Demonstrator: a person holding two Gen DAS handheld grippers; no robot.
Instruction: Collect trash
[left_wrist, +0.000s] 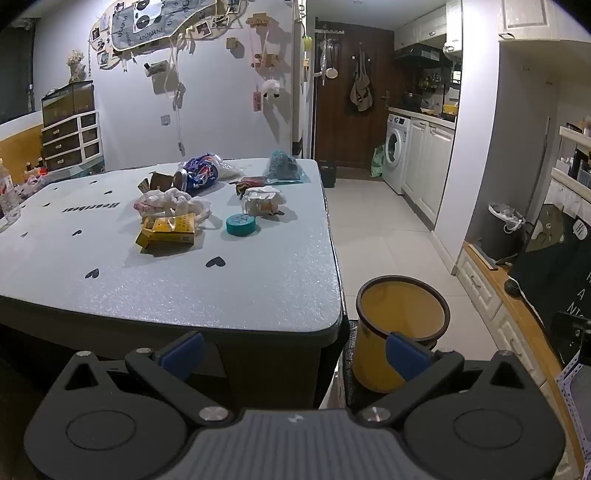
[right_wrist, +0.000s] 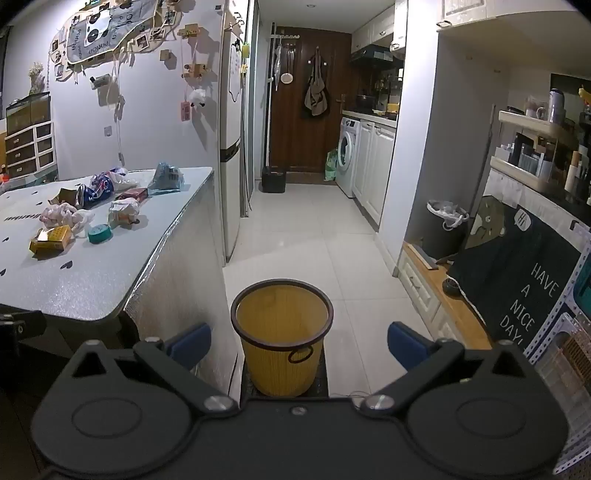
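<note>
Dim room, pale wall (left_wrist: 221, 110) (hung with photos), white tiled floor (right_wrist: 306, 236), dark wooden door (right_wrist: 295, 110), washing machine (right_wrist: 347, 155)

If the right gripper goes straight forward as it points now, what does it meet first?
Most likely the yellow bin on the floor: it stands centred between the open right gripper, nothing before it. Depth is unclear.

"HAVE A NICE DAY!" and "Hi" bubble on dark cloth banner (right_wrist: 517, 273), "Heartbeat" upside down on table (left_wrist: 221, 288)
</note>
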